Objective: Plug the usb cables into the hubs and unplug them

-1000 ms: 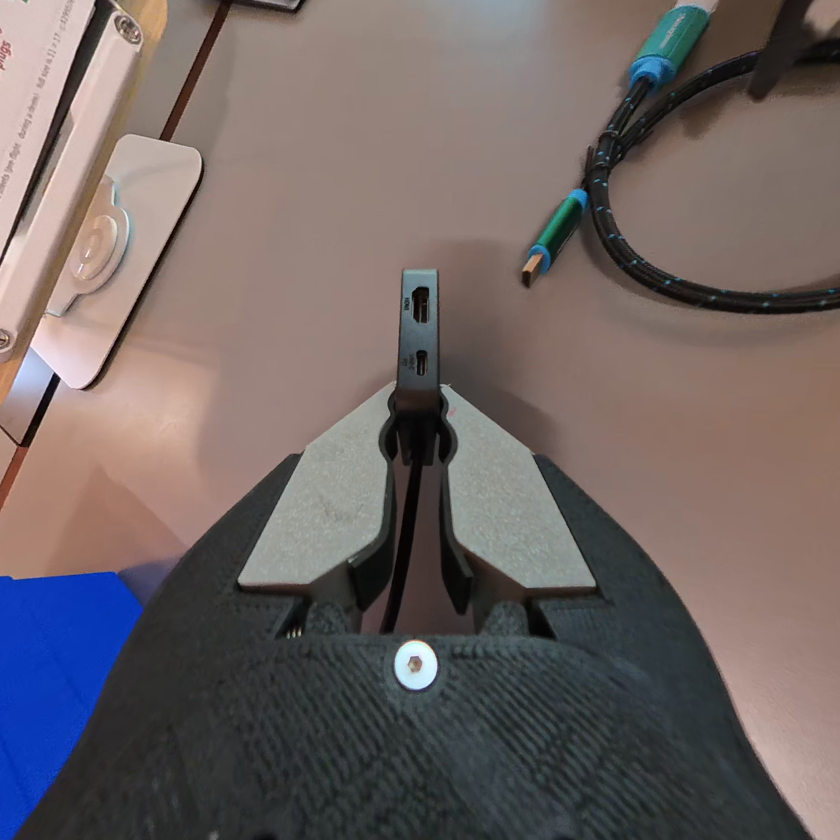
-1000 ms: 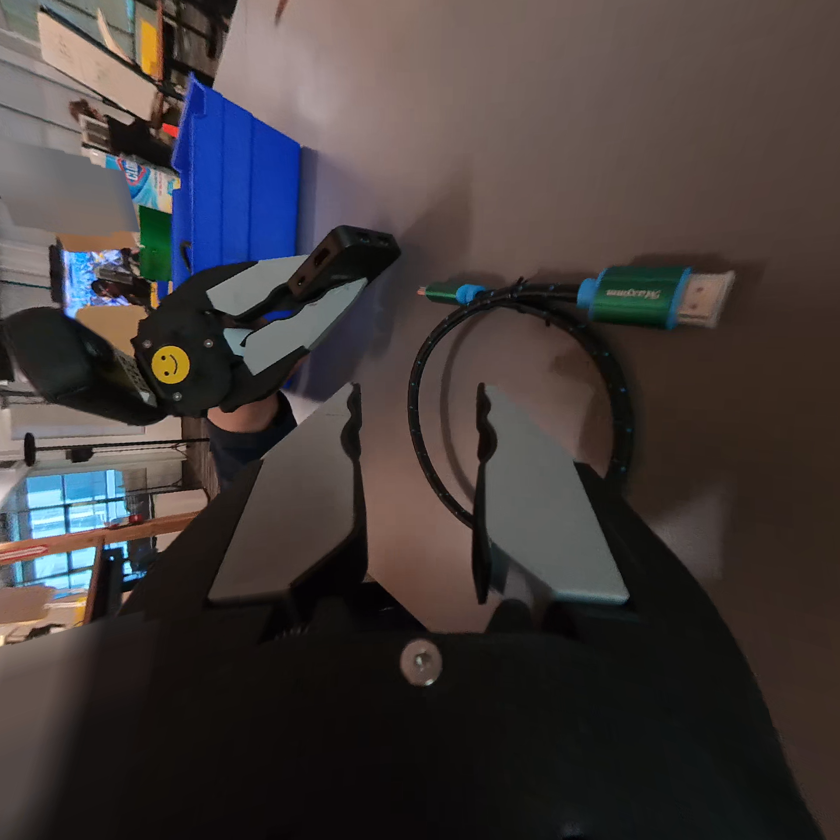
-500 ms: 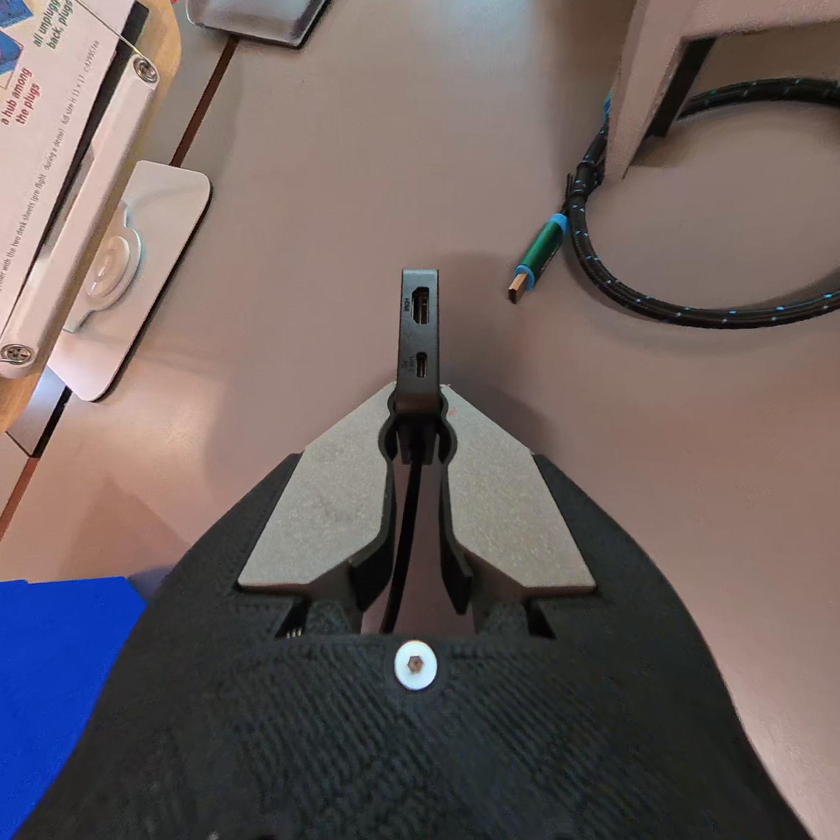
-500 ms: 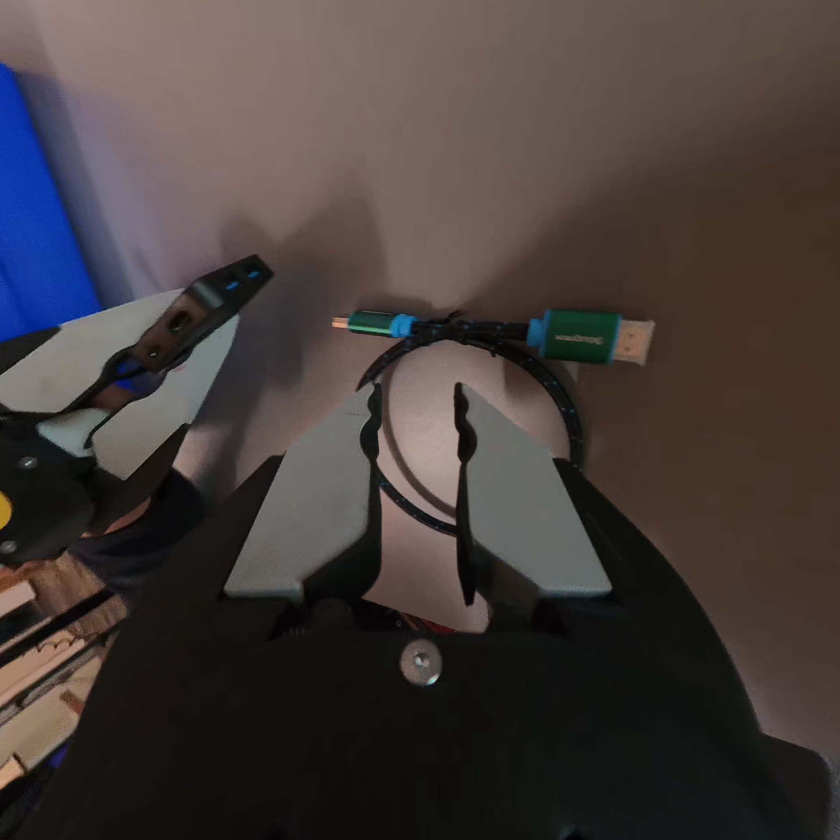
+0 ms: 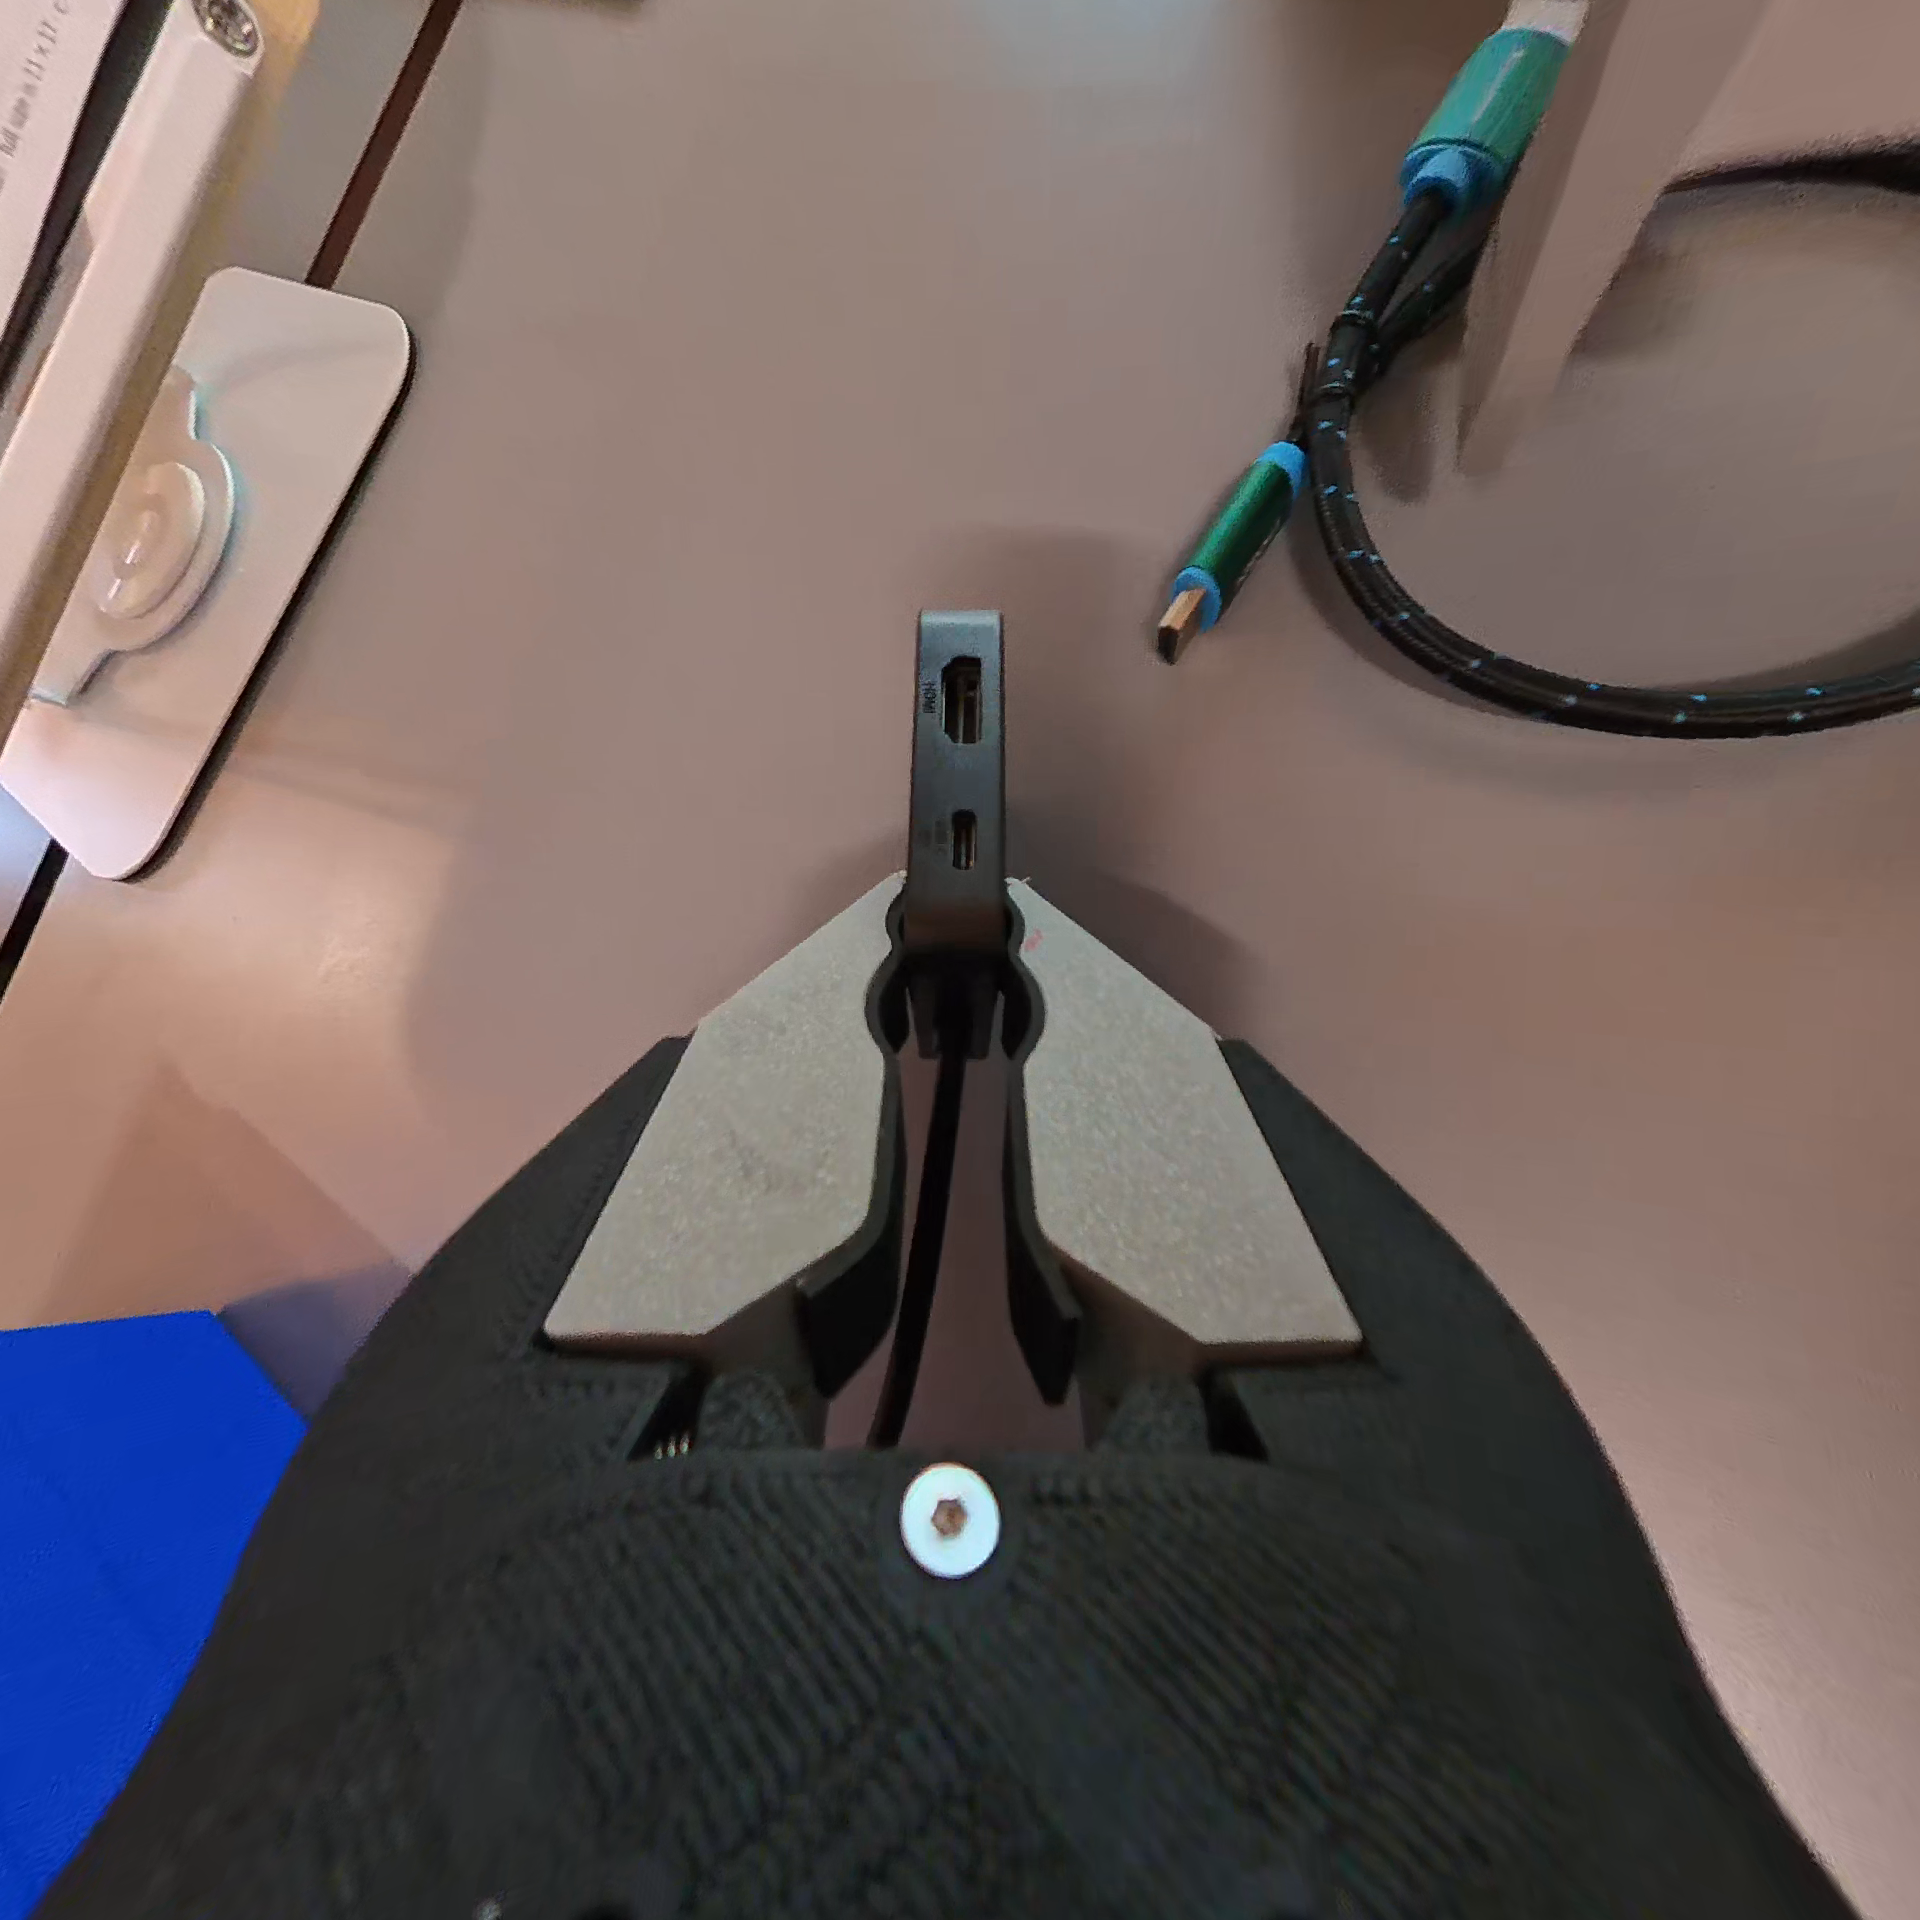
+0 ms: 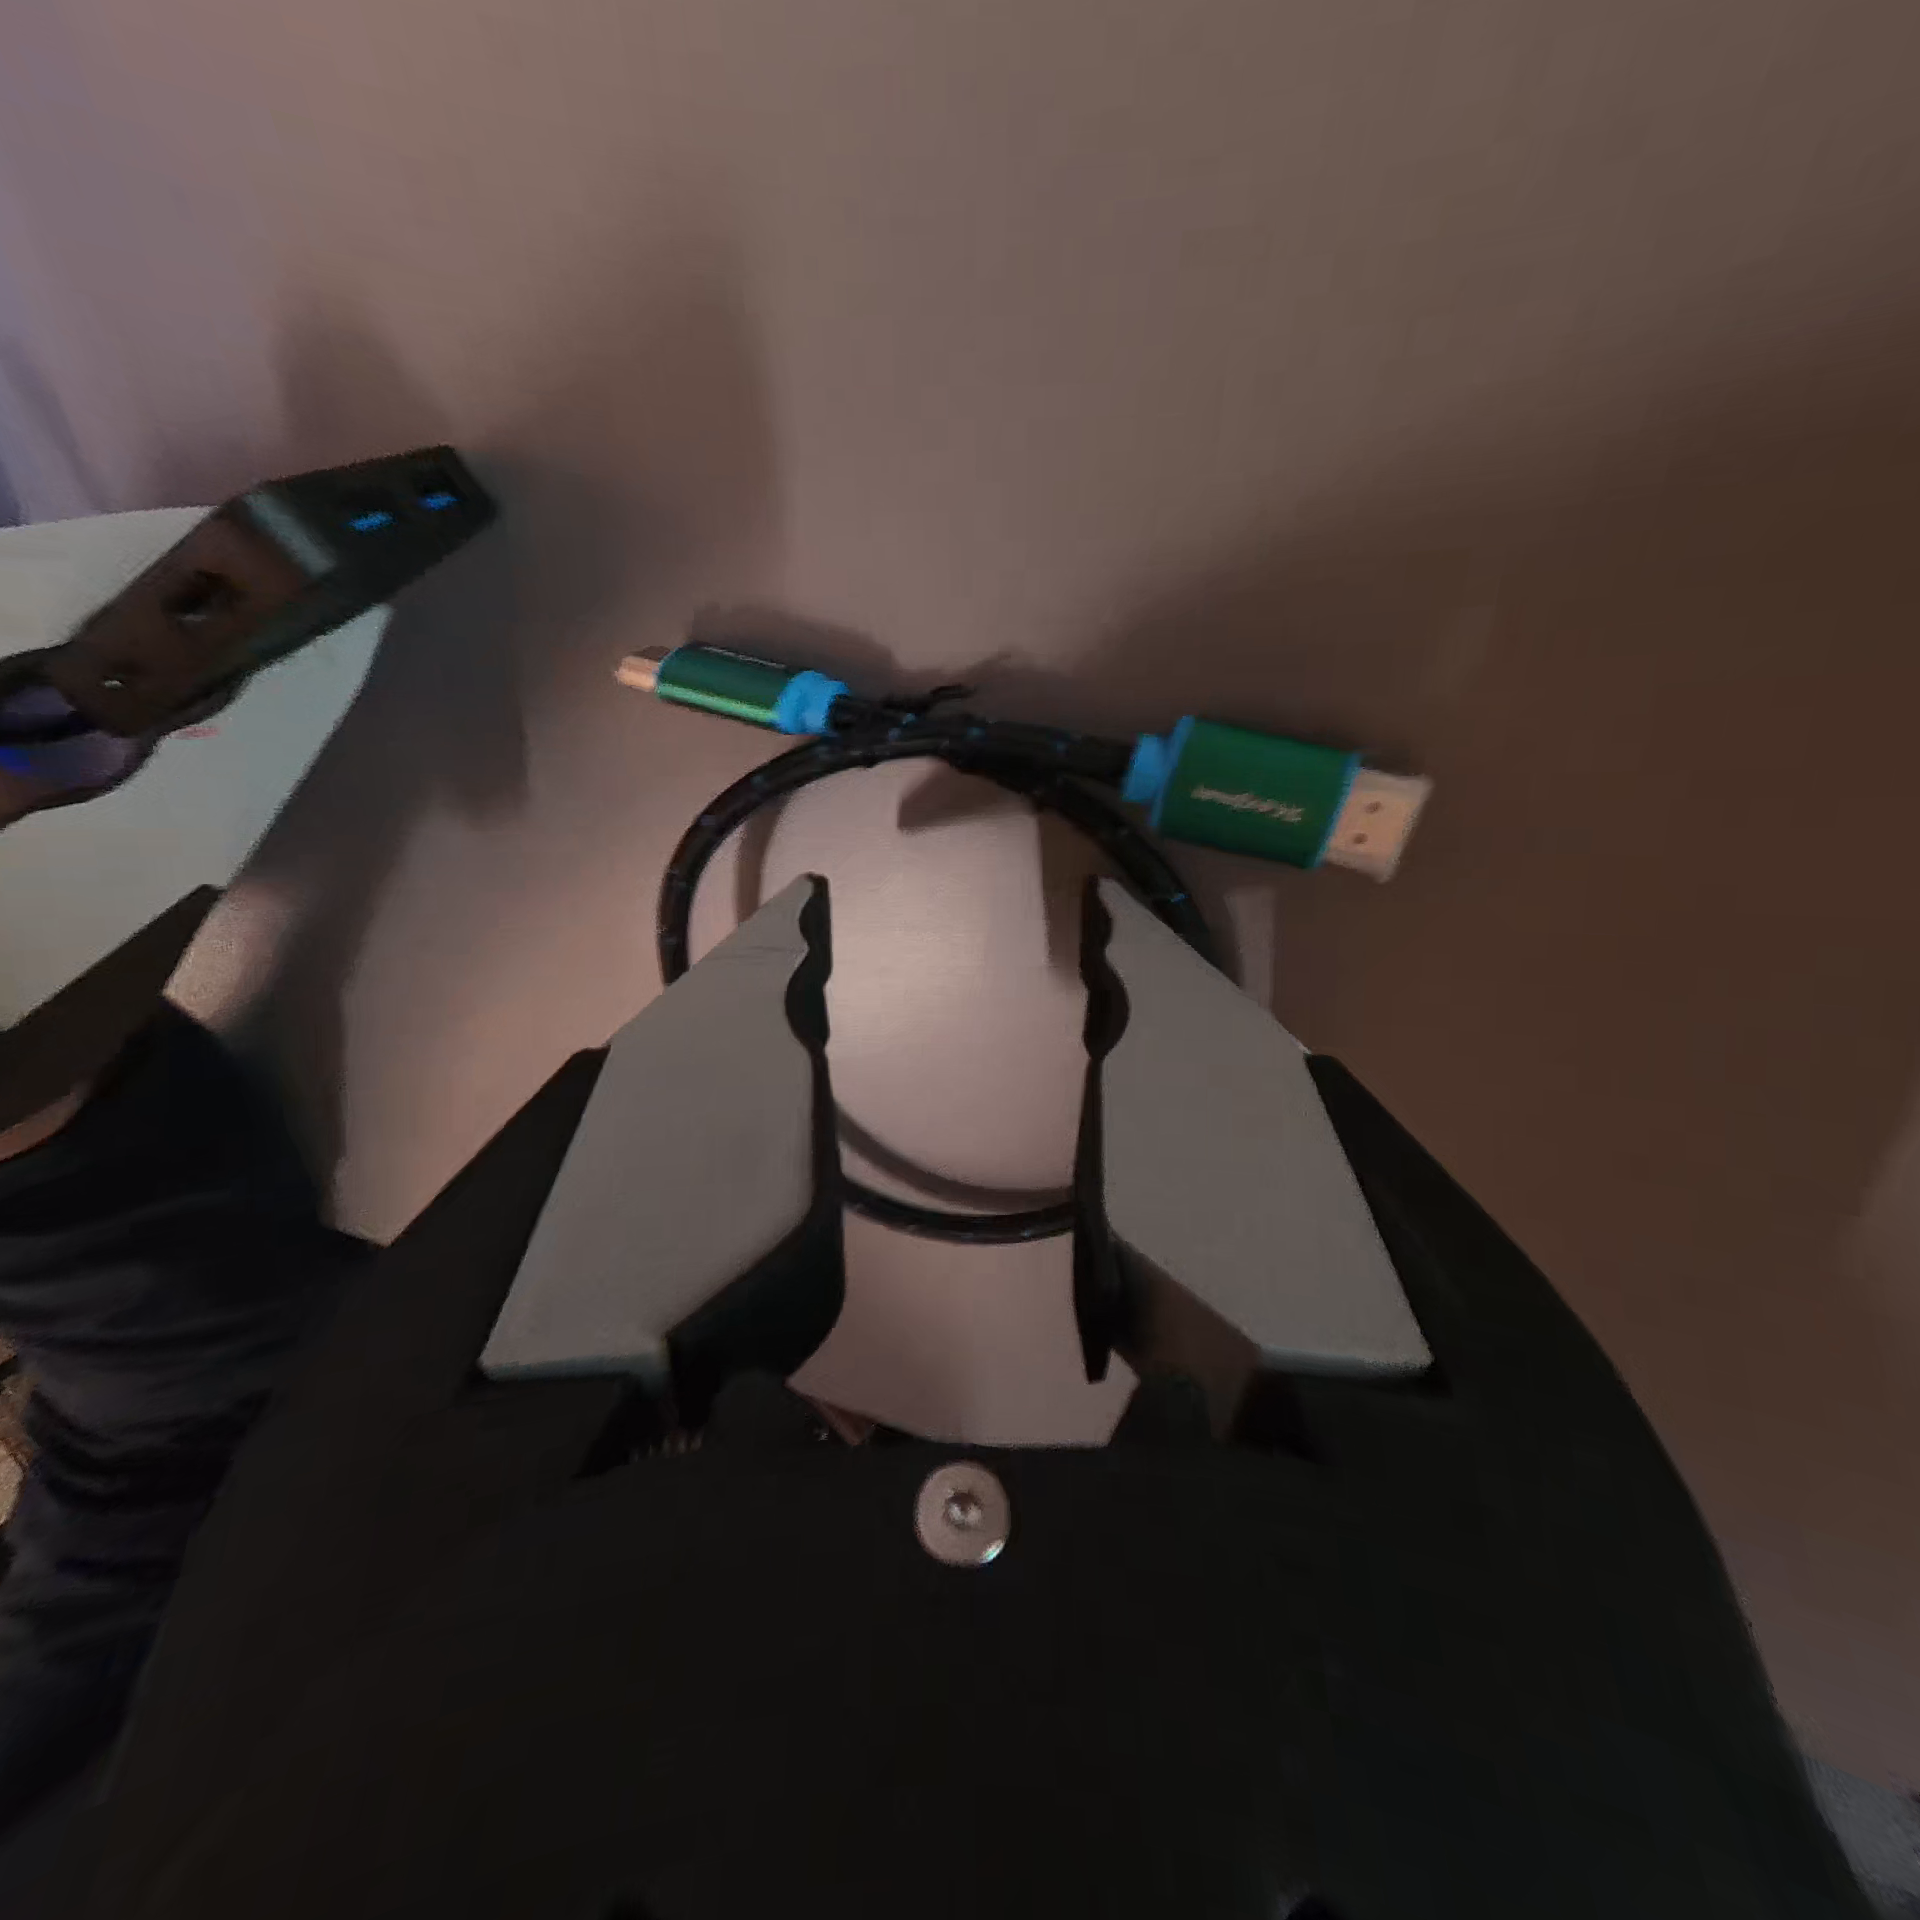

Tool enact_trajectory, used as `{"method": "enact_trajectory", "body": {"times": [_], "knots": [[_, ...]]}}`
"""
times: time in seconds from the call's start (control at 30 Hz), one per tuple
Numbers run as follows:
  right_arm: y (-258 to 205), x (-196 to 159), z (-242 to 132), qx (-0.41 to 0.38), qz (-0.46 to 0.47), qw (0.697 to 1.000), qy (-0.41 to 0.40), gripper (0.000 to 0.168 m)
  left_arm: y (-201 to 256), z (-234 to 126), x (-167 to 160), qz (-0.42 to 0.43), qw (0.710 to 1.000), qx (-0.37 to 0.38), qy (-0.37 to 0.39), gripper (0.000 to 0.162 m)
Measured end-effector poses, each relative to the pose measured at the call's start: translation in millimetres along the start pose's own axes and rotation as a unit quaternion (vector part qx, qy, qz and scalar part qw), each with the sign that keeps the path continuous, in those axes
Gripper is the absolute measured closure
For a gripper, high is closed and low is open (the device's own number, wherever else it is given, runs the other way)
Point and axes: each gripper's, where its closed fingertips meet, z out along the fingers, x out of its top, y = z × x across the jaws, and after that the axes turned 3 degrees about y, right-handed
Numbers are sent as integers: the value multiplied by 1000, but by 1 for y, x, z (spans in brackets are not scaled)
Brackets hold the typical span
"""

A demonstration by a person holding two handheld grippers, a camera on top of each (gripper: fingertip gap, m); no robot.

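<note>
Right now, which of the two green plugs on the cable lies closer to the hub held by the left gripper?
The small green plug, with the thin gold tip pointing toward the black hub. The large green plug lies farther away, beside the right gripper's finger.

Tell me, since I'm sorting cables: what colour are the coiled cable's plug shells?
Green with blue collars, clearest in the right wrist view.

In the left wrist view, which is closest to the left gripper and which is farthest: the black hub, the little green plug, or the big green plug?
1. The black hub: nearest, clamped in the left gripper, sticking straight ahead.
2. The small green plug: next, lying on the table ahead and to the right.
3. The big green plug: farthest, at the top right edge, further along the same braided cable.
</note>
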Motion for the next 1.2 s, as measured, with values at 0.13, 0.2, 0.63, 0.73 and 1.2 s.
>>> {"method": "enact_trajectory", "body": {"times": [0.13, 0.2, 0.63, 0.73, 1.2], "knots": [[9, 24, 2, 1, -21, 1000, 10, 115, -5, -1, -3, -13, 1000, 2, -1, 151], [4, 42, 7, 12, -67, 998, 13, 109, -4, 0, -3, -17, 1000, -4, 0, 151], [-21, 85, 20, 42, -99, 994, 25, 132, 8, -1, -2, 13, 1000, -20, -5, 151], [-23, 86, 27, 16, -107, 994, 12, 126, -4, -3, -6, 15, 1000, 11, -14, 151], [-58, 99, -4, 174, -126, 950, 225, 161, 8, 1, -4, -2, 1000, -25, -3, 151]]}}
